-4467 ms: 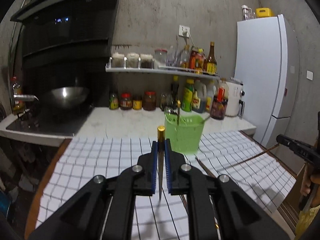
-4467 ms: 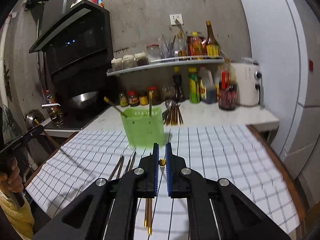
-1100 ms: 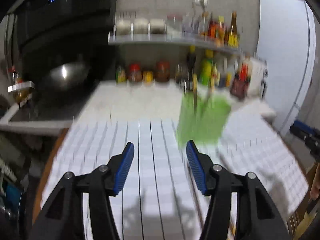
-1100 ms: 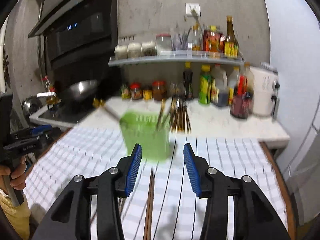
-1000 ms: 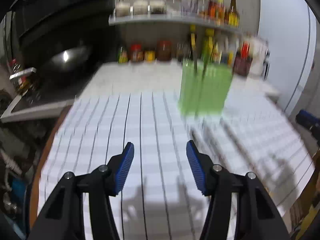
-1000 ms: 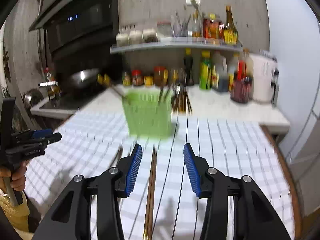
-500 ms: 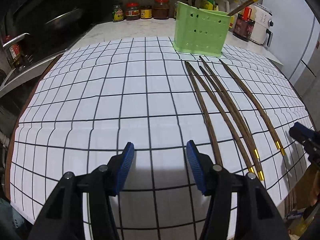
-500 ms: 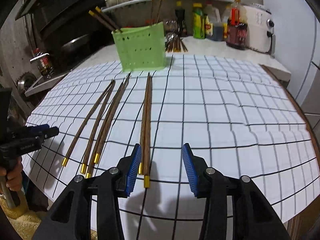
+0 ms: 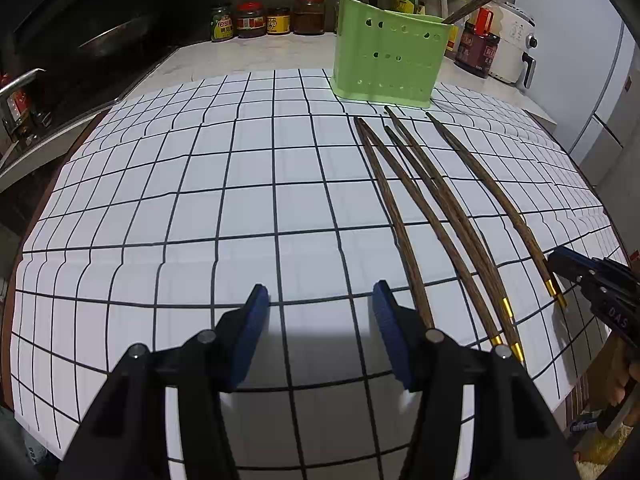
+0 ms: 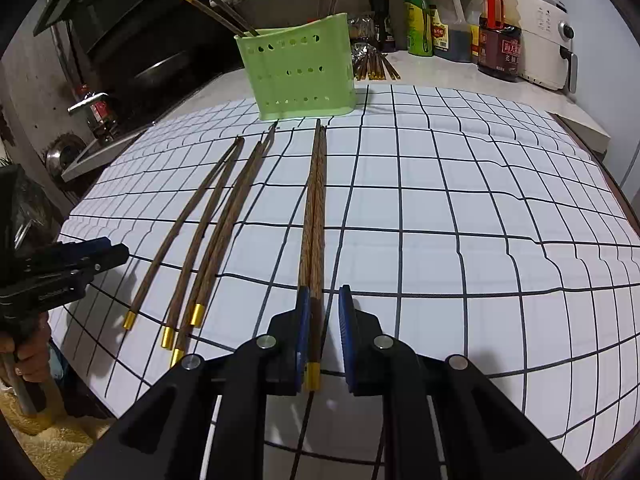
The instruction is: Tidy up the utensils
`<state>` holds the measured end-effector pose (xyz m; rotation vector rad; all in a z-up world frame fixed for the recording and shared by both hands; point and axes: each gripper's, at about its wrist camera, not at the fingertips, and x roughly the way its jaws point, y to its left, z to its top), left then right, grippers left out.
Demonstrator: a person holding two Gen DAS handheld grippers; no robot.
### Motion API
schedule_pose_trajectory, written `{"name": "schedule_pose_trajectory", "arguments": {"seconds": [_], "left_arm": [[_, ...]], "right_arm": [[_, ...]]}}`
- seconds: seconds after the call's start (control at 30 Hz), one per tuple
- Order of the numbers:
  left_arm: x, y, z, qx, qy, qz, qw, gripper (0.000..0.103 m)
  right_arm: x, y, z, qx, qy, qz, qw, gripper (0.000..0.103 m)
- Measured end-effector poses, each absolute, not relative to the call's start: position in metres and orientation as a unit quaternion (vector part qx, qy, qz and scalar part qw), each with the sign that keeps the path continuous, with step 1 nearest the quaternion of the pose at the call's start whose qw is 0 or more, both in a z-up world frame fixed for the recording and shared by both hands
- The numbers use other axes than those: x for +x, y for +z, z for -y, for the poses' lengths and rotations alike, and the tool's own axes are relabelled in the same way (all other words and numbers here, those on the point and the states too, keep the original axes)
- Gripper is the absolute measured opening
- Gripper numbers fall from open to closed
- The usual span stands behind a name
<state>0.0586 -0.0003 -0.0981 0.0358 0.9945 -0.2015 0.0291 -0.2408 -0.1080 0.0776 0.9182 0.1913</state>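
Left wrist view: the left gripper point(image 9: 318, 300) was found with its jaws standing apart over the checked cloth point(image 9: 200, 208), nothing between the blue pads point(image 9: 250, 332). Loose wooden chopsticks point(image 9: 436, 216) with gold ends were noted lying on the cloth to the right of the gripper, running from near the green utensil holder point(image 9: 386, 64) at the far side toward the near edge. More chopsticks were seen standing in that holder. The right gripper point(image 9: 560, 260) was observed at the right edge, its tip at the gold end of the rightmost chopstick. Jars point(image 9: 264, 20) were recorded on the counter beyond the cloth.

Right wrist view: the right gripper point(image 10: 323, 320) was seen low over the cloth, and its jaws had just been closing, a pair of chopsticks point(image 10: 314, 220) lying between them. The left pad appeared to touch the pair, while a gap remained at the right pad, so no firm grip was established. The pair extended away toward the holder point(image 10: 298, 64). Four further chopsticks point(image 10: 208, 232) were noted on the cloth to the left, apart from the pair. The left gripper point(image 10: 116, 254) was seen at the left edge, held by a hand point(image 10: 28, 354).
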Motion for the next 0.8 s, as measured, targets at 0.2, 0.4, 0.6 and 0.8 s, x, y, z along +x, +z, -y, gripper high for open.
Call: {"name": "schedule_pose_trajectory", "arguments": {"seconds": [0.2,0.4,0.6,0.8], "left_arm": [[0.057,-0.097,0.007,0.016,-0.127,-0.474,0.871,0.054],[0.05,-0.094,0.03,0.032,-0.169,-0.47,0.866,0.054],[0.049,-0.104,0.049,0.062,-0.17,-0.476,0.861,0.04],[0.049,-0.106,0.051,0.112,-0.143,-0.462,0.868,0.009]], "right_arm": [[0.036,-0.112,0.234,0.011,0.088,-0.443,0.892,0.016],[0.036,-0.113,0.244,0.013,0.057,-0.435,0.899,0.007],[0.031,-0.114,0.252,0.022,0.047,-0.429,0.902,0.007],[0.027,-0.115,0.259,0.034,0.057,-0.426,0.902,0.007]]}}
